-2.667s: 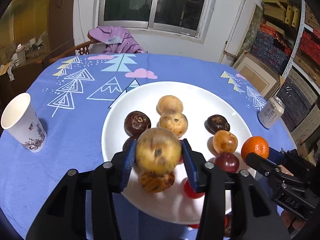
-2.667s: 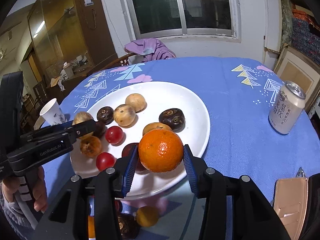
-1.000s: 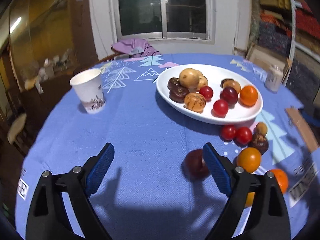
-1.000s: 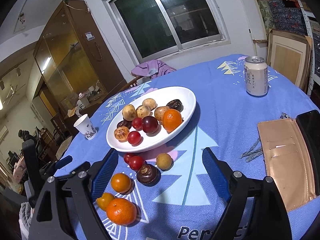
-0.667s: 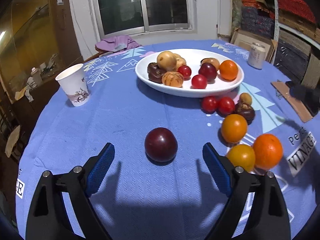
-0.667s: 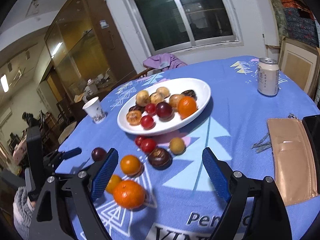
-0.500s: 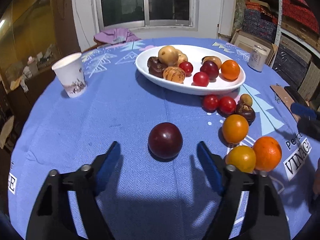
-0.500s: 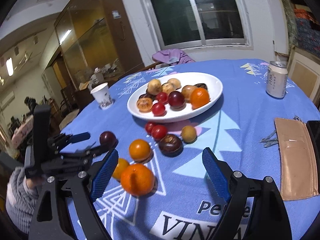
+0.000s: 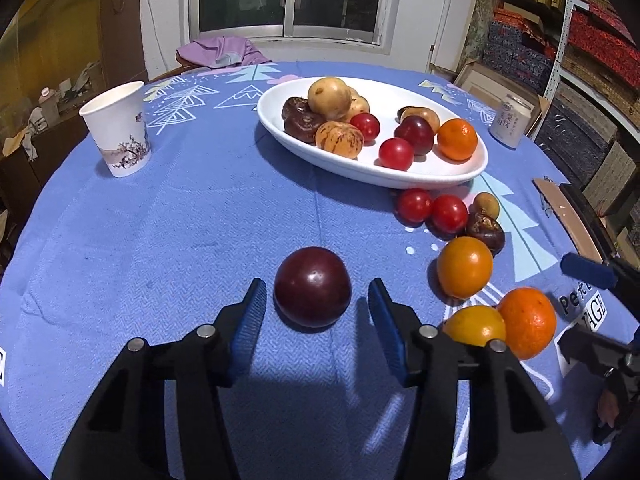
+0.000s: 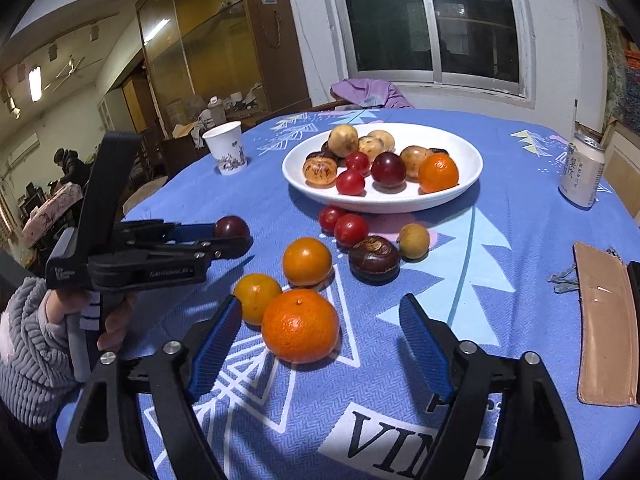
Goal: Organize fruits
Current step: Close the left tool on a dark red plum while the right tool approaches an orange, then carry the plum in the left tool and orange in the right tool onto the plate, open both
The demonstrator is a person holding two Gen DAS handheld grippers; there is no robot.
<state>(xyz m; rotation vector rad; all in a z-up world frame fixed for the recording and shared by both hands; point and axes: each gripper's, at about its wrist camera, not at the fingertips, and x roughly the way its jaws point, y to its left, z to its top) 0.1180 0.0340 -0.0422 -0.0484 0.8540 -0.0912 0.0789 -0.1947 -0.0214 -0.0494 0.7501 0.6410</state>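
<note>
Your left tongs (image 9: 316,312) are closing around the dark plum (image 9: 312,286), which sits alone on the tabletop (image 9: 160,240) well in front of the white plate (image 9: 440,176); the pads flank it but do not touch yet. Centre it between the pads before you squeeze, since a round fruit will likely roll off a lopsided pinch. Your right tongs (image 10: 320,340) are also closing, with the big orange (image 10: 300,325) between them, nearer the left pad and untouched. A smaller yellow-orange fruit (image 10: 257,298) sits just beside it, so come in straight. Lift both high over the loose fruit clustered before the plate; open cloth lies on the plate's cup (image 9: 116,128) side.
</note>
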